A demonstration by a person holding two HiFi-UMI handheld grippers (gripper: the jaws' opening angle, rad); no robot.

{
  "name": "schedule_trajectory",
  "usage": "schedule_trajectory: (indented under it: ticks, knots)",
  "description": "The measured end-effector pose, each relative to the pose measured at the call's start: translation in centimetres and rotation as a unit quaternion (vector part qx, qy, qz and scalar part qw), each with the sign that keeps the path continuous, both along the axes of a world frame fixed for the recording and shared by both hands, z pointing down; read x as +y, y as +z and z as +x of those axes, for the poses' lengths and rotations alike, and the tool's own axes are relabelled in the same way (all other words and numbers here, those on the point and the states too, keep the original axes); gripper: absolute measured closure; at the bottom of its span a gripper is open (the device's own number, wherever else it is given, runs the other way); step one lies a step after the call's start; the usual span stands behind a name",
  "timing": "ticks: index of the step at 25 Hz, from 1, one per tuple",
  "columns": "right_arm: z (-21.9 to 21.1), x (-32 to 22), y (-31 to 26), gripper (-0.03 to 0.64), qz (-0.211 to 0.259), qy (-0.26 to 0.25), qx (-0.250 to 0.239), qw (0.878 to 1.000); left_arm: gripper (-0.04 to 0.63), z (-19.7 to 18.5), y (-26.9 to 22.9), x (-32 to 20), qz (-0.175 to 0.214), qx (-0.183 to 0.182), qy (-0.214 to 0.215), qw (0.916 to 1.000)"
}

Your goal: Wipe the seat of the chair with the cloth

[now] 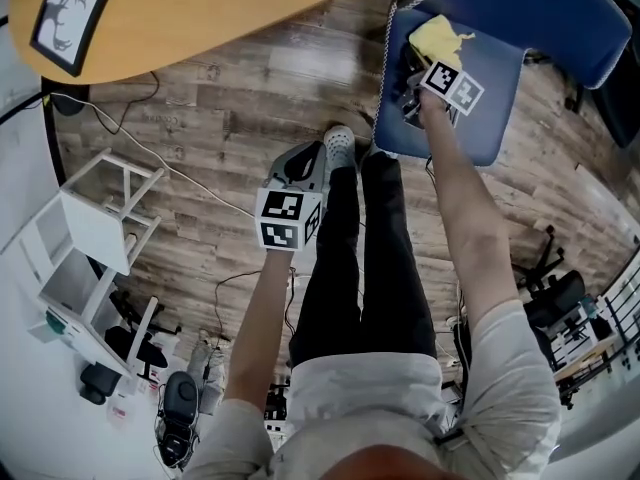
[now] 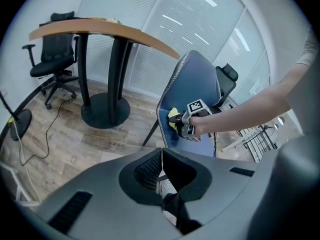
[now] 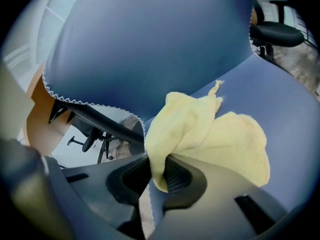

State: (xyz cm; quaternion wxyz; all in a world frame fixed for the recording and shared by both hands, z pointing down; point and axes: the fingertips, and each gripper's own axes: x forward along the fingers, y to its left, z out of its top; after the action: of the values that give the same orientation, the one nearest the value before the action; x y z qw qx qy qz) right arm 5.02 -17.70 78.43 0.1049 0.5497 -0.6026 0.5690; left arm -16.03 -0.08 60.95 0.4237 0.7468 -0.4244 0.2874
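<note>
Entry: wipe under way, judged from contact only.

- The right tongs [image 3: 152,176] are pinching a folded edge of the yellow cloth [image 3: 220,139]. The rest of the cloth spreads onto the blue seat [image 1: 495,108] at 1 to 3 o'clock of the jaws.
- In the head view the cloth sits at 12 o'clock of the tongs, on the part of the seat nearest the backrest [image 1: 560,13].
- I see no mark or sheen showing which areas are done. My guess is that the front edge and the 3 o'clock side of the seat remain.
- The left tongs [image 2: 161,169] are pressed together with nothing between them. They hang over the floor [image 1: 230,78] at 7 o'clock of the chair [image 2: 192,79], well apart from it and idle.
</note>
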Motion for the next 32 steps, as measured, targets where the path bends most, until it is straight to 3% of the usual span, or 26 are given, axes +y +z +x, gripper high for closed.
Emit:
schedule_trajectory:
  ticks: [5,8,11,15,18,21,28,32]
  knots:
    - [-2.0,0.8,0.0,0.549,0.005,-0.05,-0.003,0.999,0.568,1.0,0.2,0.9,-0.01,0.011,-0.004,0.9999]
    - [-4.0,1.8,0.0,0.549,0.003,-0.119,-0.001,0.993,0.568,1.4,0.5,1.3,-0.012,0.001,0.007,0.9999]
    - [-5.7,3.2,0.1,0.549,0.005,-0.232,0.029,0.972,0.568,1.6,0.6,1.6,-0.013,-0.006,0.007,0.9999]
    - [-6.4,4.3,0.0,0.549,0.018,-0.359,0.067,0.931,0.568,2.0,0.5,1.6,-0.012,-0.016,0.011,0.9997]
    - [-6.8,5.3,0.1,0.549,0.019,-0.427,0.079,0.901,0.568,2.5,0.7,1.8,-0.012,-0.03,0.025,0.9992]
    - [-6.7,6.2,0.2,0.549,0.012,-0.462,0.068,0.884,0.568,3.2,0.8,1.7,-0.014,-0.032,0.029,0.999]
    - [-5.1,7.5,0.0,0.551,0.014,-0.491,0.045,0.87,0.568,6.7,1.5,1.4,-0.02,-0.043,0.069,0.9965]
    - [-4.1,8.5,0.0,0.551,0.023,-0.538,0.043,0.842,0.568,9.1,1.7,0.5,-0.02,-0.042,0.083,0.9955]
